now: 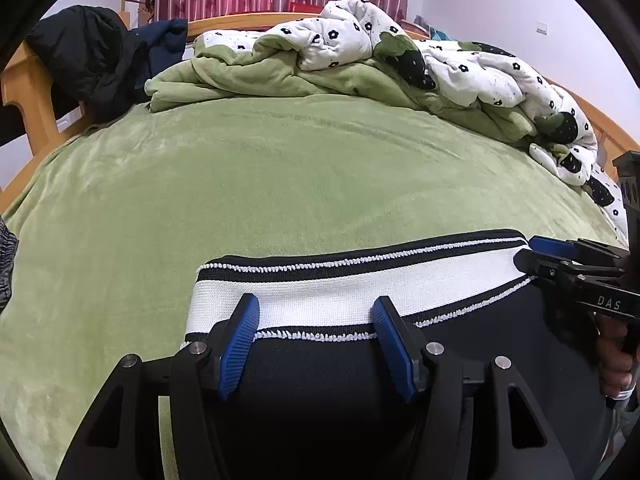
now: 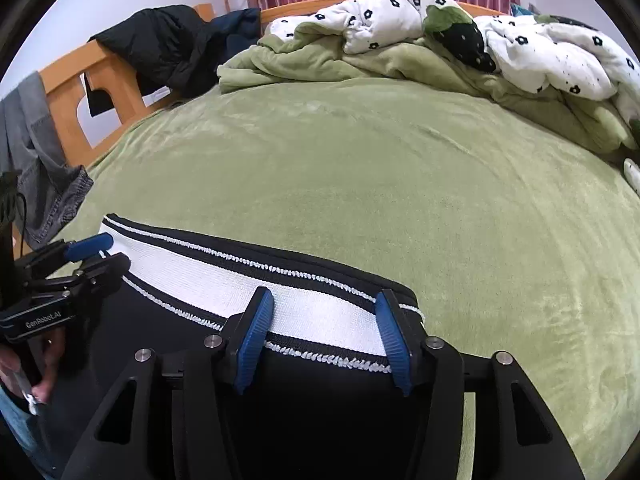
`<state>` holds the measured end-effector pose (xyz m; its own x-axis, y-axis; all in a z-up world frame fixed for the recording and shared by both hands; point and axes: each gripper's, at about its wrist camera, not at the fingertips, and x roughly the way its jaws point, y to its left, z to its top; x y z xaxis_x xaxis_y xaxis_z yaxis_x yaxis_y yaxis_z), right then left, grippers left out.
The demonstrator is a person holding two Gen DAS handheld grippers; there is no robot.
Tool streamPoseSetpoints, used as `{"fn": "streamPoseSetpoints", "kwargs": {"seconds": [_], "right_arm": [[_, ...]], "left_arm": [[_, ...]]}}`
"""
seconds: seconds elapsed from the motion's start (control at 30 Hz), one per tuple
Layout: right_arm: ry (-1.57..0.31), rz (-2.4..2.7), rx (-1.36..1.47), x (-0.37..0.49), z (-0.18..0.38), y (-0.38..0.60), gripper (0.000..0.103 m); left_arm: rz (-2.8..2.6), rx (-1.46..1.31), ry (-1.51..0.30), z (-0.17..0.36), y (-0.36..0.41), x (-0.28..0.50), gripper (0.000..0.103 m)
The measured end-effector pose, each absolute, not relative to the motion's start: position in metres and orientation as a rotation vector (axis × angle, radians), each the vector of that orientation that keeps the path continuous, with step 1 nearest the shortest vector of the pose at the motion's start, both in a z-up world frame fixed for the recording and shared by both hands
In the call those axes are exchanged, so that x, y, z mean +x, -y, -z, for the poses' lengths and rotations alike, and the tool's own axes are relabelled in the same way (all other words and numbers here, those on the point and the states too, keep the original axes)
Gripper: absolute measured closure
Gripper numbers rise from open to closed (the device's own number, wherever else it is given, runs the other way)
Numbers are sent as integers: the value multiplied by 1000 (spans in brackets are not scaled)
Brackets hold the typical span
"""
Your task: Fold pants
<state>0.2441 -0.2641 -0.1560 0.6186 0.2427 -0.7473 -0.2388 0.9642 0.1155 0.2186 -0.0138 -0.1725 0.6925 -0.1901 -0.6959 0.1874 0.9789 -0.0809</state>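
Black pants (image 1: 332, 376) with a white, black-edged waistband (image 1: 352, 288) lie flat on the green bed blanket (image 1: 280, 168). My left gripper (image 1: 316, 312) is open, its blue pads either side of the waistband's left part. My right gripper (image 2: 324, 308) is open over the waistband (image 2: 224, 276) near its right end; the black pants cloth (image 2: 312, 400) lies under it. Each gripper shows in the other's view, the right one (image 1: 532, 252) at the waistband's right corner, the left one (image 2: 104, 252) at its left corner. From the side both show a gap between the fingers.
A crumpled white flowered quilt with green lining (image 1: 360, 56) is heaped at the far side of the bed. A dark jacket (image 1: 88, 56) hangs on the wooden bed frame (image 2: 76, 92) at far left. Grey jeans (image 2: 44, 168) hang at the left edge.
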Motion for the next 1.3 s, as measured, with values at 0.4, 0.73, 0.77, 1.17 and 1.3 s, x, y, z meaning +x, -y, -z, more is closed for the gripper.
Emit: {"fn": "streamPoseSetpoints", "kwargs": {"seconds": [0.4, 0.73, 0.77, 1.17, 1.3], "right_arm": [[-883, -249, -100, 247, 146, 248, 34], [-921, -240, -25, 255, 160, 255, 25], [-917, -238, -26, 254, 160, 254, 25], [-1005, -178, -96, 227, 140, 254, 24], [-1060, -194, -174, 194, 132, 246, 32]], "left_arm": [[223, -23, -769, 172, 10, 217, 46], [243, -33, -770, 174, 7, 216, 45], [241, -32, -769, 174, 8, 216, 45], [311, -120, -898, 161, -17, 185, 44], [323, -62, -932, 168, -3, 149, 44]]}}
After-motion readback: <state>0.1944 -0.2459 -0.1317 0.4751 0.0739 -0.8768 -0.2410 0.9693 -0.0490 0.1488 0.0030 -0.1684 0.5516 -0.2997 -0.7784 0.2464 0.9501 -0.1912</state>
